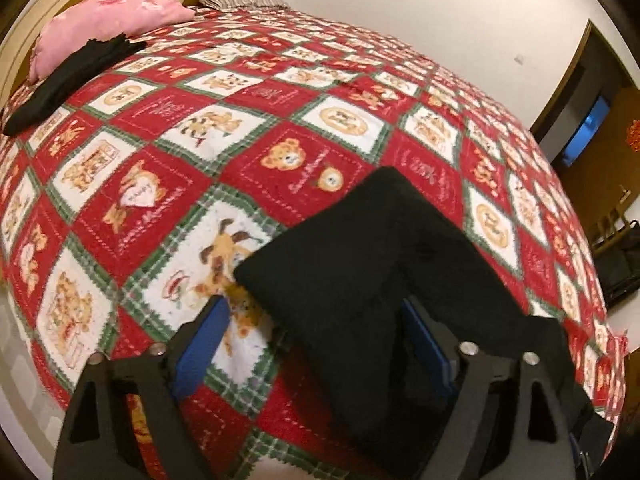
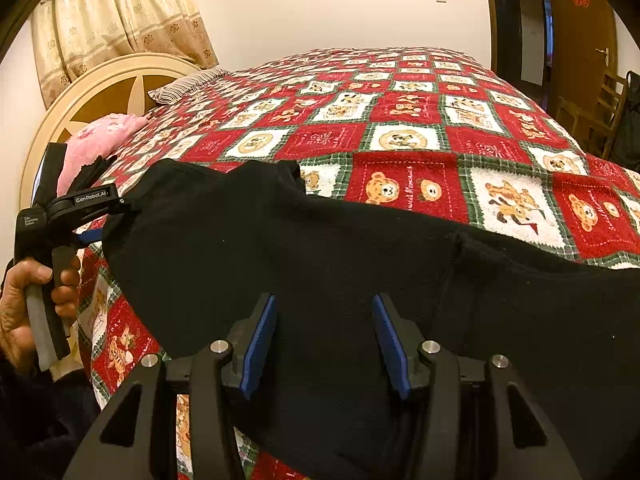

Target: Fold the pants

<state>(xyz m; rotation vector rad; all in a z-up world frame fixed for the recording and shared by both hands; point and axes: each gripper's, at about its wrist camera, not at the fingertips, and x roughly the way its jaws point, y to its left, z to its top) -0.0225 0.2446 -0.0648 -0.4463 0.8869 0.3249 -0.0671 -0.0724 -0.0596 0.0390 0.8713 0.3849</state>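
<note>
Black pants (image 2: 320,248) lie on the bed (image 2: 420,120) under both grippers' spread jaws — right gripper (image 2: 324,340), left gripper (image 1: 316,332). Only the right view shows the hand (image 2: 28,300) on the left tool.

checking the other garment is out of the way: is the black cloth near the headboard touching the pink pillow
Touching. In the left wrist view the dark crumpled black cloth lies with its upper end overlapping the lower edge of the soft pink pillow, no quilt showing between them.
</note>
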